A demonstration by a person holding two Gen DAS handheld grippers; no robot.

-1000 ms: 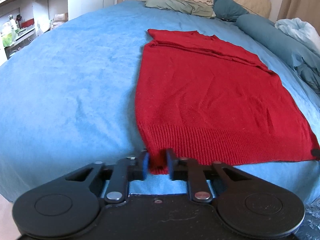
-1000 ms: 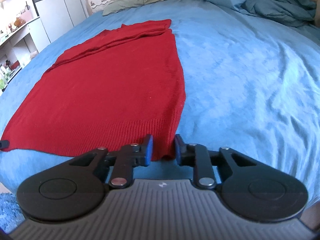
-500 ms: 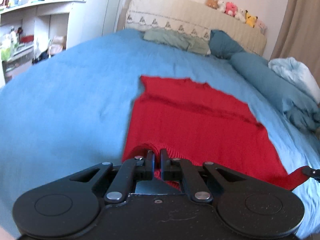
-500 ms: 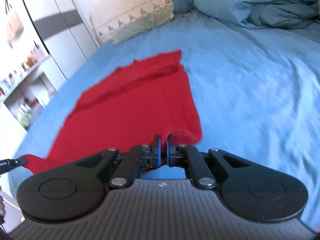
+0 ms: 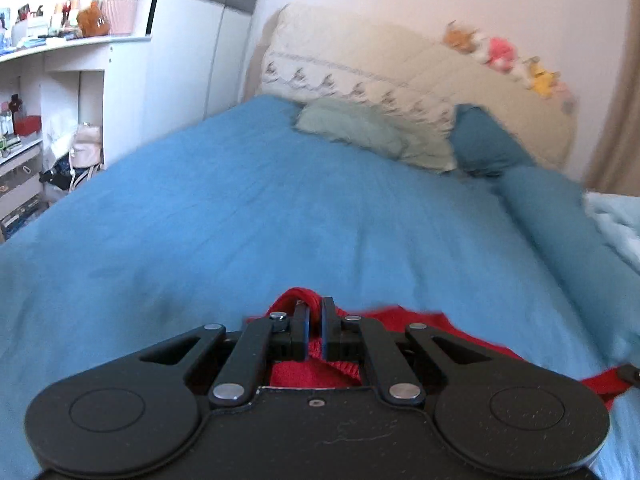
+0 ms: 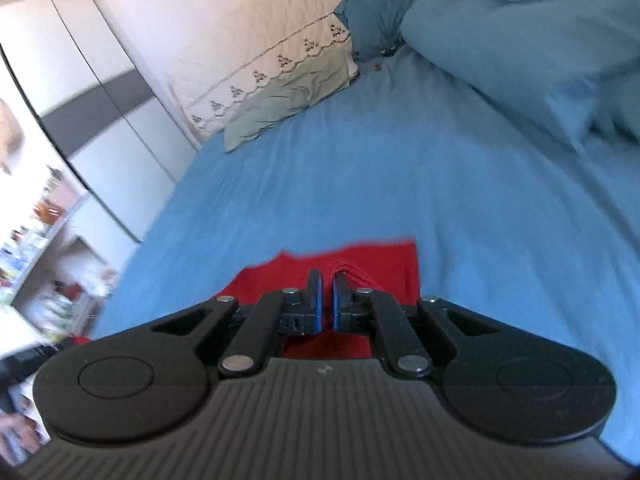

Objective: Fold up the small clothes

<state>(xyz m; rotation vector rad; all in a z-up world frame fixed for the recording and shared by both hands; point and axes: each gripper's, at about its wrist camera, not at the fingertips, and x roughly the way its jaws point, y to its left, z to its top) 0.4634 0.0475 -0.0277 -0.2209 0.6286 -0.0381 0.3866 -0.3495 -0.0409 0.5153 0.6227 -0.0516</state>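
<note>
Left tongs [image 5: 315, 328], right tongs [image 6: 327, 300] both clamped on red sweater [image 6: 368, 260], raised over bed [image 5: 240, 220].

Blue bed with pillows, duvet and 1 red garment

The bed [image 5: 240, 216] is covered in a blue sheet. At its head a pale green pillow [image 5: 360, 132] lies beside a dark teal pillow [image 5: 488, 148], both against a cream embroidered cushion [image 5: 400, 76]. A rolled blue duvet [image 6: 520, 44] lies along the right side, with a pale blue blanket [image 5: 616, 216] beyond it. The red knitted garment [image 6: 360, 256] lies partly on the near sheet, its near edge lifted off.
</note>
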